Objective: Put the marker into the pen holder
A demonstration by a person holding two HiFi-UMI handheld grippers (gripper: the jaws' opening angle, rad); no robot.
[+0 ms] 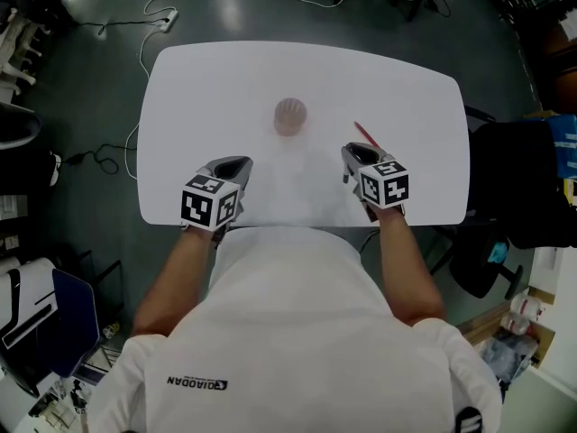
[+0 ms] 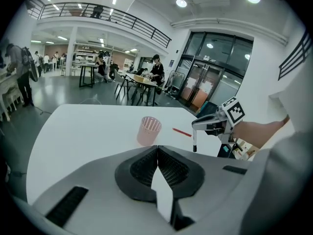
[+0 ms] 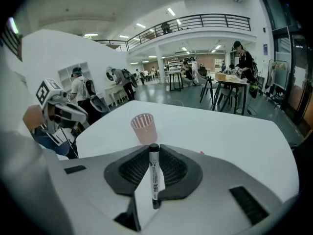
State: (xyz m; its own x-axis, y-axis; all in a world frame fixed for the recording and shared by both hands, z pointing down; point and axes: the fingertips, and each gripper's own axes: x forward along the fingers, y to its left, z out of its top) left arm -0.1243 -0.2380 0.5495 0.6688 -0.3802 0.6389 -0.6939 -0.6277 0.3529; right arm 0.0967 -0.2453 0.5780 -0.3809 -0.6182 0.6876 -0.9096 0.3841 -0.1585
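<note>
The pen holder (image 1: 290, 115) is a pink mesh cup standing upright mid-table, also visible in the left gripper view (image 2: 148, 130) and the right gripper view (image 3: 144, 127). My right gripper (image 3: 154, 153) is shut on a white marker with a black cap (image 3: 154, 175), gripped between its pads. From the left gripper view the marker (image 2: 194, 142) hangs upright below the right gripper (image 2: 208, 124), above the table and right of the holder. In the head view the right gripper (image 1: 356, 156) is right of and nearer than the cup. My left gripper (image 2: 157, 153) is shut and empty, near the front edge (image 1: 230, 168).
A thin red pen (image 1: 365, 134) lies on the white table (image 1: 216, 79) just beyond the right gripper. Cables and a power strip (image 1: 165, 18) lie on the floor behind. A dark chair (image 1: 518, 183) stands off the table's right edge. People and tables fill the hall beyond.
</note>
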